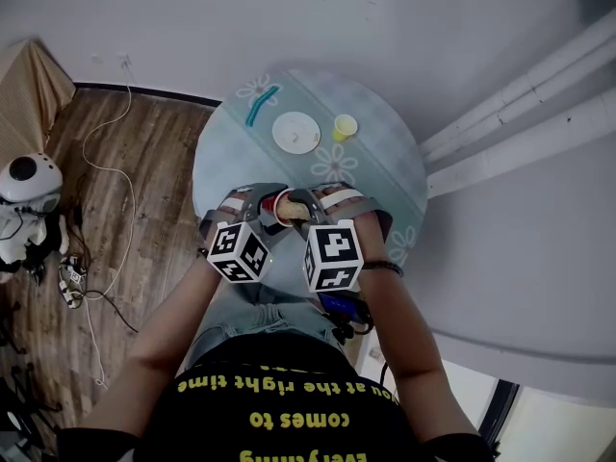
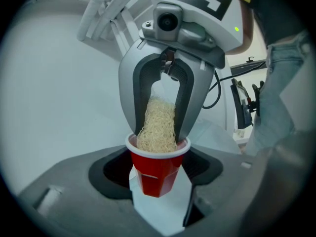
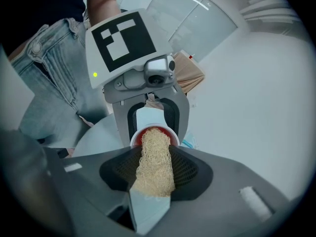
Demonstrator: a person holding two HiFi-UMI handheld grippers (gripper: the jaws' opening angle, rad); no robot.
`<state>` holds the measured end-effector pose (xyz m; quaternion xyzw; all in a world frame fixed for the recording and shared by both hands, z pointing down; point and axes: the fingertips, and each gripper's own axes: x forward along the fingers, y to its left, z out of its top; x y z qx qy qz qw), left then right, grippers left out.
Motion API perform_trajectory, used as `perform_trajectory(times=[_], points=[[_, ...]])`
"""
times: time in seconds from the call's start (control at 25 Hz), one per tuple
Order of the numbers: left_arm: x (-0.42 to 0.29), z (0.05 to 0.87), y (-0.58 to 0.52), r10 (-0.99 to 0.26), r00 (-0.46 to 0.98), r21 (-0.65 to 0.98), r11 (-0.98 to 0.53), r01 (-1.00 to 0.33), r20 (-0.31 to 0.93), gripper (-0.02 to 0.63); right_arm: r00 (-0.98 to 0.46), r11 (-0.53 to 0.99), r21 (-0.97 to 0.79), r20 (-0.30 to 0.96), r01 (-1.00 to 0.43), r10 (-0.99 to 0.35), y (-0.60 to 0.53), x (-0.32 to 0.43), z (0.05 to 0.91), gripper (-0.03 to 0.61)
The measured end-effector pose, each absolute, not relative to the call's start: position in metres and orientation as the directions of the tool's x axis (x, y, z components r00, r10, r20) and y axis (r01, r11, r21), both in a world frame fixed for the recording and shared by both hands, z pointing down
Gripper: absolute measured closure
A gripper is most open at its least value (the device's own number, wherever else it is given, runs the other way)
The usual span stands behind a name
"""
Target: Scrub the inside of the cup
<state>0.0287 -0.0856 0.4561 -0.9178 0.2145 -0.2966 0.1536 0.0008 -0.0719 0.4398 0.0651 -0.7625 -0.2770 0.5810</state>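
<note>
My left gripper (image 2: pixel 158 184) is shut on a red cup (image 2: pixel 157 174) with a white rim, gripping its lower body. A beige mesh scrub pad (image 3: pixel 154 164) is held in my right gripper (image 3: pixel 152 186), whose jaws press on its sides. The pad's far end is pushed down into the cup's mouth (image 3: pixel 154 132). In the head view both grippers face each other above the near edge of the round table (image 1: pixel 385 176), with the cup (image 1: pixel 283 207) between them. The inside bottom of the cup is hidden by the pad.
On the glass table lie a teal brush (image 1: pixel 261 105), a white plate (image 1: pixel 295 132) and a small yellow cup (image 1: pixel 345 126). White pipes (image 1: pixel 520 114) run along the right. A white device (image 1: pixel 29 181) and cables (image 1: pixel 106 162) sit on the wooden floor at left.
</note>
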Motion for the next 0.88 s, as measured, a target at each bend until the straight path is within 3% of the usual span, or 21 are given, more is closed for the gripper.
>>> perform_trajectory(times=[0.4,0.72,0.88], points=[[0.033,0.466,-0.076,-0.435,0.729,-0.380,-0.889,-0.255,0.528,0.301,-0.269,0.832,0.475,0.874,0.287,-0.406,-0.067,0.000,0.453,0.414],[0.032,0.464,-0.087,-0.533,0.667,-0.490,-0.826,-0.277,0.521,0.301,-0.315,0.917,0.400,0.872,0.013,-0.376,-0.077,0.002,0.450,0.416],[0.031,0.463,-0.089,-0.532,0.673,-0.480,-0.829,-0.287,0.515,0.301,-0.326,0.913,0.407,0.861,-0.021,-0.391,-0.081,0.001,0.448,0.416]])
